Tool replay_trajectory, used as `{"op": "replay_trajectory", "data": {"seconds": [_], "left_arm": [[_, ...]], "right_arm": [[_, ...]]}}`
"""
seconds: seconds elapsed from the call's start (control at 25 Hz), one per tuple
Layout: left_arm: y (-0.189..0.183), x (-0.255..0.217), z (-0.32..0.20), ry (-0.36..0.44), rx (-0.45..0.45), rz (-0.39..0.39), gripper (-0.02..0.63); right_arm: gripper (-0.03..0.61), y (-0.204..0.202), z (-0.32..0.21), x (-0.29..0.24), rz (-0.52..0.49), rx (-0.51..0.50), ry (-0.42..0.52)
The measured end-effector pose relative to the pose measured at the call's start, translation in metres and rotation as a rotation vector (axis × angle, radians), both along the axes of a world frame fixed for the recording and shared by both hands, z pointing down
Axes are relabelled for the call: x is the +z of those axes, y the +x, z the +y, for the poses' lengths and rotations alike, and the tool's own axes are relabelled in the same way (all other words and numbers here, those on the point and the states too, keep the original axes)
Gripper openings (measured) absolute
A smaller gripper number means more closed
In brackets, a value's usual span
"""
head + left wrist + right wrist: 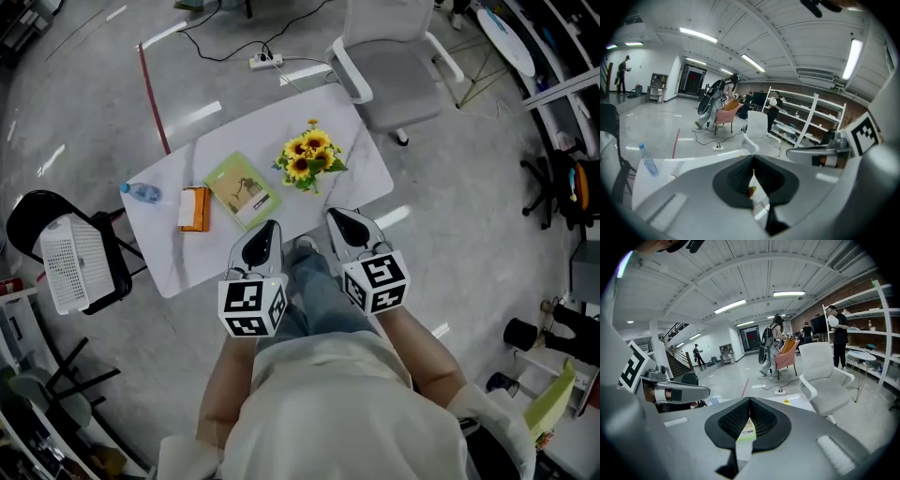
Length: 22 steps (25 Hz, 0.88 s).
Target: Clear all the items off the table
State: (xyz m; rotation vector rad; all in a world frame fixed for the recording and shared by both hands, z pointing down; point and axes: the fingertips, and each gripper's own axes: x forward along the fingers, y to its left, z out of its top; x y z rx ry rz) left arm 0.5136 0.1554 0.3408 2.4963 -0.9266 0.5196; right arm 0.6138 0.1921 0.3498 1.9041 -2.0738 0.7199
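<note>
Yellow sunflowers (309, 155), a green book (242, 189), an orange box (195, 208), a white table (187, 258) (faintly marbled)

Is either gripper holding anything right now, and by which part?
Nothing is held: the left gripper and the right gripper are both shut and empty.

One desk (164, 248) is seen. Four items are counted on it: one water bottle (141, 192), one orange box (194, 208), one green book (242, 189) and one bunch of sunflowers (309, 157). Two grippers are counted, the left gripper (270, 228) and the right gripper (336, 218). Beside the desk, one white office chair (394, 89) and one black chair (111, 251) are found. One white basket (75, 262) is carried by the black chair. One power strip (265, 61) is seen on the floor (450, 234).
</note>
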Motion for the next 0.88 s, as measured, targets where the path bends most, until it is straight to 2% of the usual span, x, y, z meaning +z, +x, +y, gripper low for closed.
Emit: {"op": "replay_trajectory", "data": {"seconds": [0.2, 0.44, 0.88], "left_arm": [[0.011, 0.019, -0.016, -0.016, -0.016, -0.034, 0.01], [0.019, 0.051, -0.031, -0.048, -0.035, -0.055, 0.009], [0.033, 0.113, -0.04, -0.132, -0.062, -0.086, 0.009]], "right_arm": [[0.011, 0.015, -0.019, 0.018, -0.008, -0.008, -0.023], [0.055, 0.028, -0.032, 0.065, 0.003, 0.003, -0.085], [0.18, 0.045, -0.049, 0.158, 0.052, 0.006, -0.185]]}}
